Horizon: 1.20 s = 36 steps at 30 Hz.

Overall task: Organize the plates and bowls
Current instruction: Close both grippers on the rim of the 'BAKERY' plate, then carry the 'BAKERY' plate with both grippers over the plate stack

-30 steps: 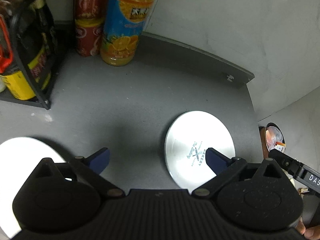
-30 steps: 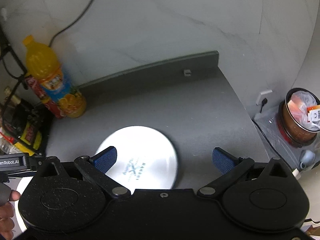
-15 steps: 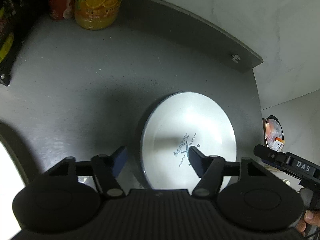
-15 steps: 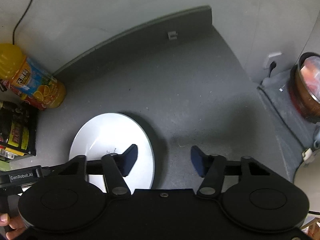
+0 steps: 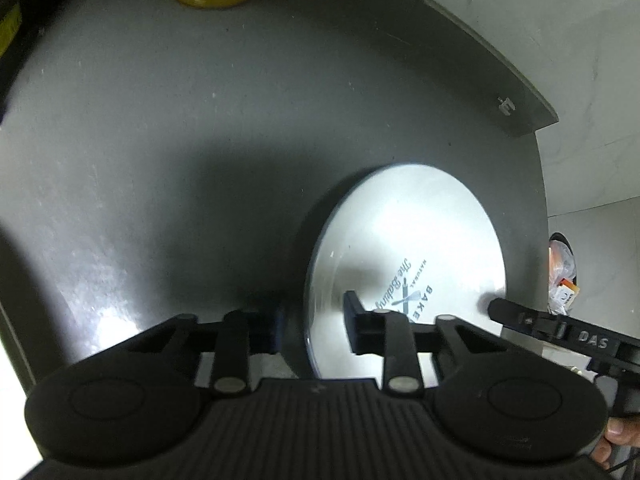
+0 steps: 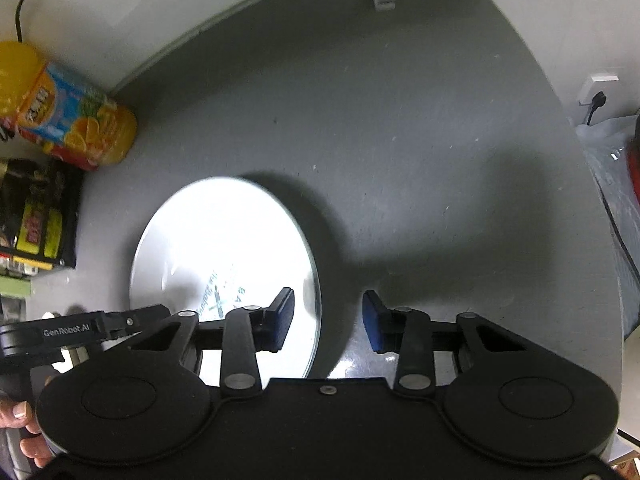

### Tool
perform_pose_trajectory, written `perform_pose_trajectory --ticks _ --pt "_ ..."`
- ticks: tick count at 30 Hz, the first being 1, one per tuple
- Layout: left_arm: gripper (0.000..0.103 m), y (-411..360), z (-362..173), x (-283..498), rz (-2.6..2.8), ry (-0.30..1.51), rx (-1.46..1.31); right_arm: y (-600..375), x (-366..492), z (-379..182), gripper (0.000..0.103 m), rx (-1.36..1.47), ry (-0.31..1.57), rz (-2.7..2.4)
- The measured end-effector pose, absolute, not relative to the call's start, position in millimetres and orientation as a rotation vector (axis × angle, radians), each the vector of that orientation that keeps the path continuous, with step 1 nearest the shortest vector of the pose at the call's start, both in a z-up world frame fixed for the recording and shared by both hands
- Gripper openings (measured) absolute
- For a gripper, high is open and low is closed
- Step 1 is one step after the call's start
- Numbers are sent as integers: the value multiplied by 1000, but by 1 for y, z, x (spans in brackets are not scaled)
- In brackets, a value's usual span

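A dark grey countertop (image 6: 400, 160) with a low raised backsplash (image 5: 460, 40) meets a pale marble-look wall (image 6: 160, 8), lit brightly from above, with glare on the stone. An orange juice bottle (image 6: 76, 120) stands in the back corner beside a black wire rack (image 6: 36, 216) of packaged goods. A black cable (image 6: 22, 4) runs down the wall. Beyond the counter's right end, a white wall socket (image 6: 596, 88) holds a black plug.
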<state>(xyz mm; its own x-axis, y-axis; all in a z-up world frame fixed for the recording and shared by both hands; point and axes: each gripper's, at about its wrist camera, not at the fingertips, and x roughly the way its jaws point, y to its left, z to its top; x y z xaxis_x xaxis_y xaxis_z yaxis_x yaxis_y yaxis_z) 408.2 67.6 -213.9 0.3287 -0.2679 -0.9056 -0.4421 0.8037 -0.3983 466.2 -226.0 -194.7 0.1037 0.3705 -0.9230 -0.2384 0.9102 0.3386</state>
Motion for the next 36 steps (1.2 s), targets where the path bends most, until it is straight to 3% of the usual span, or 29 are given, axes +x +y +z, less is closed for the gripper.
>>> perform_pose_trajectory --ticks 4,7,10,14,36 --pt "17 68 -217 404 118 1247 -708 -223 469 -202 24 126 1424 466" --pt "16 67 -217 405 122 1246 -709 -219 469 -204 21 124 1422 482" --pt "14 66 -218 406 123 1245 -708 -219 470 -205 12 138 1424 514" --pt "10 66 -220 404 119 1232 -718 -220 471 -205 12 140 1416 526" --pt "10 70 -162 404 53 1094 -668 -229 465 -149 8 149 1245 567"
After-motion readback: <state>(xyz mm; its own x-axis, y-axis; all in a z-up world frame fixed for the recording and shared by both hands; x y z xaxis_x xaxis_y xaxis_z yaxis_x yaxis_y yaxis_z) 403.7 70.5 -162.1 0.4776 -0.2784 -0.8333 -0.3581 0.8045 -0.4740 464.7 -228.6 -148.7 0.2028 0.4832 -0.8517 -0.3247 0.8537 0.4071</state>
